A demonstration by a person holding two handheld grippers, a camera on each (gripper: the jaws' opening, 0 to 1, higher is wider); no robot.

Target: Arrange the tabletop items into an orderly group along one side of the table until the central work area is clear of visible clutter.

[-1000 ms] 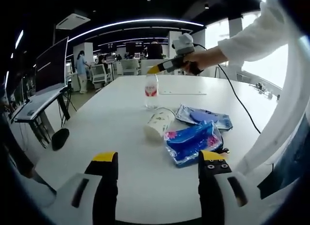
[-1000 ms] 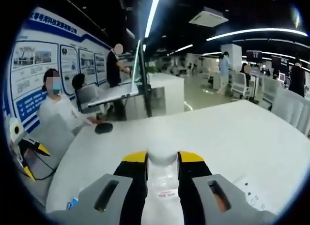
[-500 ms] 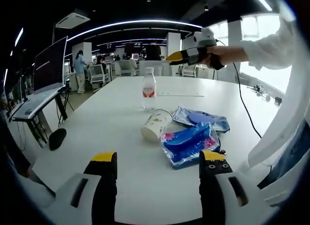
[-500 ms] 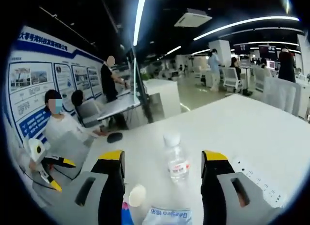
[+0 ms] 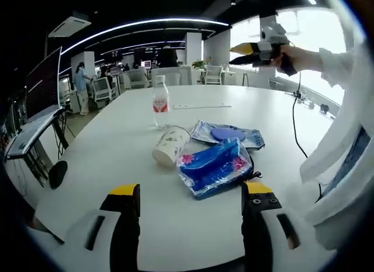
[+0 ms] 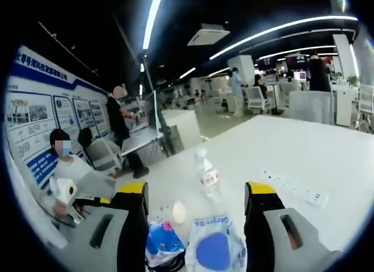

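A clear water bottle [image 5: 159, 102] with a red label stands upright on the white table [image 5: 105, 149]. In front of it a paper cup [image 5: 169, 146] lies on its side. Beside the cup lie a blue and pink packet [image 5: 215, 167] and a blue wipes packet [image 5: 227, 134]. My left gripper [image 5: 191, 193] is open, low over the near table edge, short of the packets. My right gripper [image 5: 257, 48] is held high above the far right of the table. In the right gripper view it [image 6: 197, 190] is open, with the bottle [image 6: 207, 172], cup [image 6: 178, 212] and both packets [image 6: 213, 245] beyond its jaws.
A white power strip [image 5: 196, 106] lies behind the bottle, also the power strip [image 6: 292, 187] at right. A black cable [image 5: 294, 117] hangs from the right gripper over the table's right side. A monitor stand [image 5: 41, 108] and office chairs [image 5: 134, 79] stand beyond the table. People sit at a desk [image 6: 64, 161].
My right gripper, shut on the bottle's cap a second ago, has opened and drawn back and up. The bottle stays standing on the table. The left view has shifted slightly.
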